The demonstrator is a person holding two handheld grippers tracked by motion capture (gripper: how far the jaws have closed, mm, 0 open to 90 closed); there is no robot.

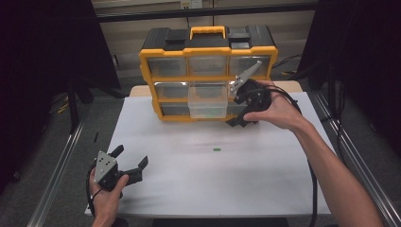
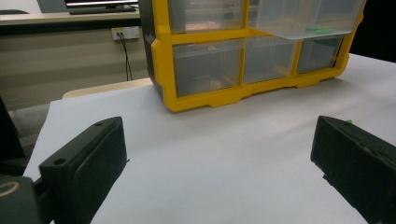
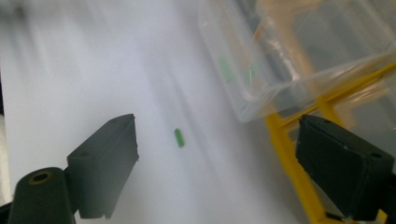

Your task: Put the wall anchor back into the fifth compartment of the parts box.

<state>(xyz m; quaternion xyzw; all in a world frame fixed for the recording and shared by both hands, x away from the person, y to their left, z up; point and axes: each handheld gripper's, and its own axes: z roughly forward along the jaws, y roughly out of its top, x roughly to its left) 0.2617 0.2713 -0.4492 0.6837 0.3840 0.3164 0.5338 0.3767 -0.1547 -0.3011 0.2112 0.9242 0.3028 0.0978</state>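
Note:
A yellow and black organizer [image 1: 208,75] with clear drawers stands at the back of the white table [image 1: 265,179]. Its middle drawer [image 1: 207,100] is pulled out, and in the right gripper view this drawer [image 3: 299,51] holds small green pieces [image 3: 226,70]. One small green piece [image 1: 216,150] lies loose on the table, and it also lies ahead of my right gripper's jaws [image 3: 179,137]. My right gripper [image 1: 240,113] hangs by the organizer's right front, open and holding nothing [image 3: 217,158]. My left gripper [image 1: 130,163] rests at the near left, open and holding nothing [image 2: 219,158].
The organizer [image 2: 205,98] takes up the far middle of the table, with a wall and cables behind it. Metal rails [image 1: 61,161] run along both sides of the table. The right gripper view is blurred.

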